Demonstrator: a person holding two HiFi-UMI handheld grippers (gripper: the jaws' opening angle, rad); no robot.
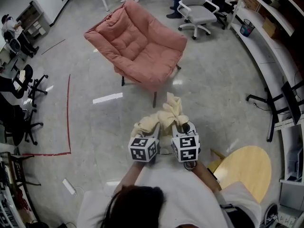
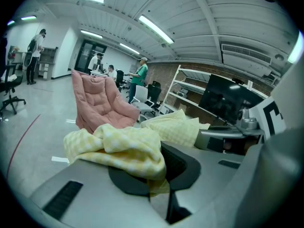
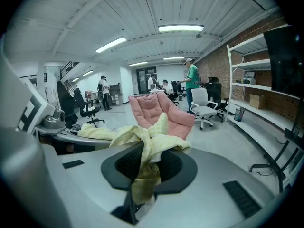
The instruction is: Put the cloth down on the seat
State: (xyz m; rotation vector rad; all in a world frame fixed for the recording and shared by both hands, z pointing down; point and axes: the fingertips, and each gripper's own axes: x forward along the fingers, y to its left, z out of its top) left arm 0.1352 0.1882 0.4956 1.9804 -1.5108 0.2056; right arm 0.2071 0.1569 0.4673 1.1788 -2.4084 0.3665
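A pale yellow checked cloth (image 1: 164,117) hangs bunched between my two grippers, held in the air in front of the pink padded armchair (image 1: 137,44). My left gripper (image 1: 144,137) is shut on one end of the cloth (image 2: 124,147), which drapes over its jaws. My right gripper (image 1: 183,131) is shut on the other end of the cloth (image 3: 142,148), and a strip of it hangs down between the jaws. The chair's seat (image 1: 152,63) lies bare, a good way ahead of both grippers. In the gripper views the chair (image 2: 97,103) (image 3: 159,110) stands beyond the cloth.
A white office chair (image 1: 197,11) stands behind the armchair at the right. White shelving (image 1: 266,37) lines the right wall. A round wooden table (image 1: 244,167) is at my right side. Black office chairs (image 1: 21,89) stand at the left. People stand far off.
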